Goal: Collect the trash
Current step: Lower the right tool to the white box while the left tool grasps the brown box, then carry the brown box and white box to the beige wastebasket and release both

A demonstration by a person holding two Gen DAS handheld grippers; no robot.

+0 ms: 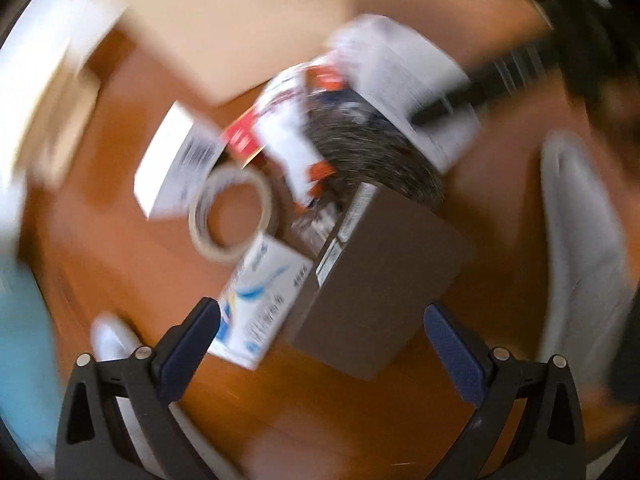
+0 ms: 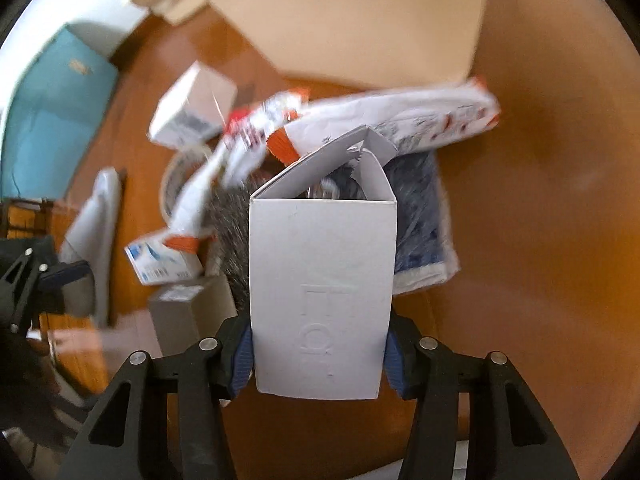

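Observation:
A pile of trash lies on a wooden floor. In the left wrist view my left gripper (image 1: 320, 340) is open and empty above a grey box (image 1: 384, 280) and a blue-and-white box (image 1: 264, 300); a tape roll (image 1: 232, 216), a white box (image 1: 176, 168), red-and-white wrappers (image 1: 280, 120) and a grey furry item (image 1: 376, 156) lie beyond. The view is blurred. My right gripper (image 2: 320, 356) is shut on a white open-topped carton (image 2: 322, 292), held upright above the pile. The left gripper also shows at the left edge of the right wrist view (image 2: 60, 272).
A large beige cardboard sheet (image 2: 360, 16) lies behind the pile. A white plastic bag (image 2: 94, 232) lies to the left, shown at right in the left wrist view (image 1: 580, 240). A light blue panel (image 2: 52, 116) stands at far left. White wall beyond.

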